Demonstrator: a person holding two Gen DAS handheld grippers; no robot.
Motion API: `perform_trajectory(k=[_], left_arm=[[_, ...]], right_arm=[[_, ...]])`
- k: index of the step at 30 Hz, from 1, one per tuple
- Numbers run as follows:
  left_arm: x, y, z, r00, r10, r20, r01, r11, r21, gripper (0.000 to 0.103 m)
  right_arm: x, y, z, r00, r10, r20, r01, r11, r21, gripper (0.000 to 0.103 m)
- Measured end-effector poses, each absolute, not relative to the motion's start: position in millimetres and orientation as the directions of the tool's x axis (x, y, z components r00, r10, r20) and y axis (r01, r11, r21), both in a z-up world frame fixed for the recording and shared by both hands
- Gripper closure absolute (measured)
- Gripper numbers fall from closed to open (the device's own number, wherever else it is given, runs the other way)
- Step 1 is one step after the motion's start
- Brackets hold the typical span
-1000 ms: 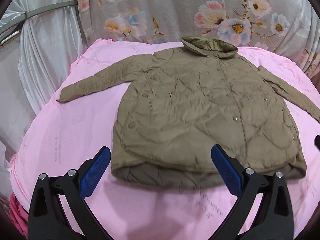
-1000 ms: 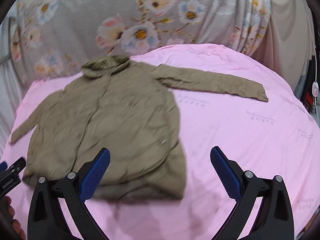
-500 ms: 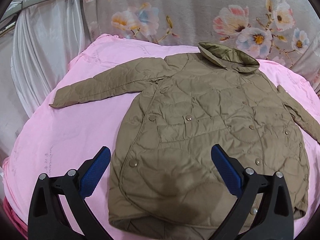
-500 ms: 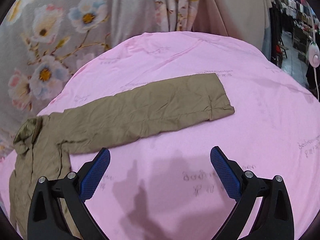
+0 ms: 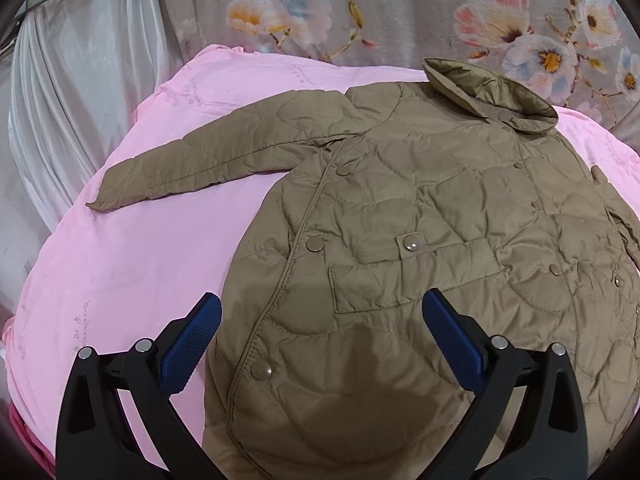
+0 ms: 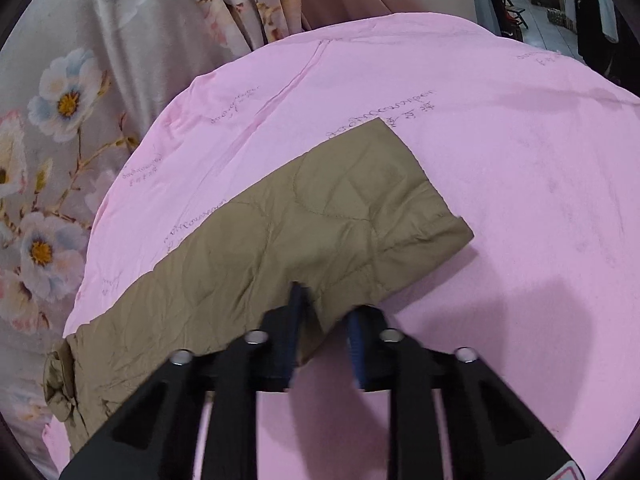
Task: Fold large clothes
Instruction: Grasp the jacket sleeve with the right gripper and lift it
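Right wrist view: right gripper point(image 6: 326, 320) jaws closing on the quilted jacket's sleeve point(image 6: 280, 248) edge, lower centre. Soft, light, likely slippery. Left gripper point(image 5: 320, 336) spread, empty.

The quilted jacket point(image 5: 420, 240) covers most of the pink bedsheet point(image 5: 132, 280) under the left tongs point(image 5: 320, 336), whose jaws stand wide with nothing between them. Bare sheet lies open to the left of the jacket body, below the outstretched sleeve point(image 5: 208, 160). The floral curtain point(image 5: 400, 12) hangs close behind the raised collar point(image 5: 492, 92), closing off the far side, and a white drape point(image 5: 68, 120) bounds the left. Around the other sleeve's cuff point(image 6: 384, 208), wide bare sheet stays free to the right and beyond; the right tongs point(image 6: 324, 320) are closing on that sleeve's near edge.
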State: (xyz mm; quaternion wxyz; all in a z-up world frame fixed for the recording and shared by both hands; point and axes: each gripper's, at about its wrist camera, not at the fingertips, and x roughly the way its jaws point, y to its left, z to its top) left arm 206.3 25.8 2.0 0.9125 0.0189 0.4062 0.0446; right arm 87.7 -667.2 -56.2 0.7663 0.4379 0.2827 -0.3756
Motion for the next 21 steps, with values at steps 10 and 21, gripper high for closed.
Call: perform_trajectory(k=[10,21], left_arm=[[222.5,39.6,-0.3,0.666,0.152,-0.731,-0.125,0.988,0.092,0.005],[231.5,49.4,4.2,0.671,0.154,-0.725,-0.139,0.987,0.081,0.005]], right_arm=[[173.5,-533.3,109.9,0.809,-0.36,-0.465,0.547,0.752,0.369,0.099],[281.2,-261.2,136.4,0.894,0.09,-0.438,-0.02,0.987,0.162,0.099]])
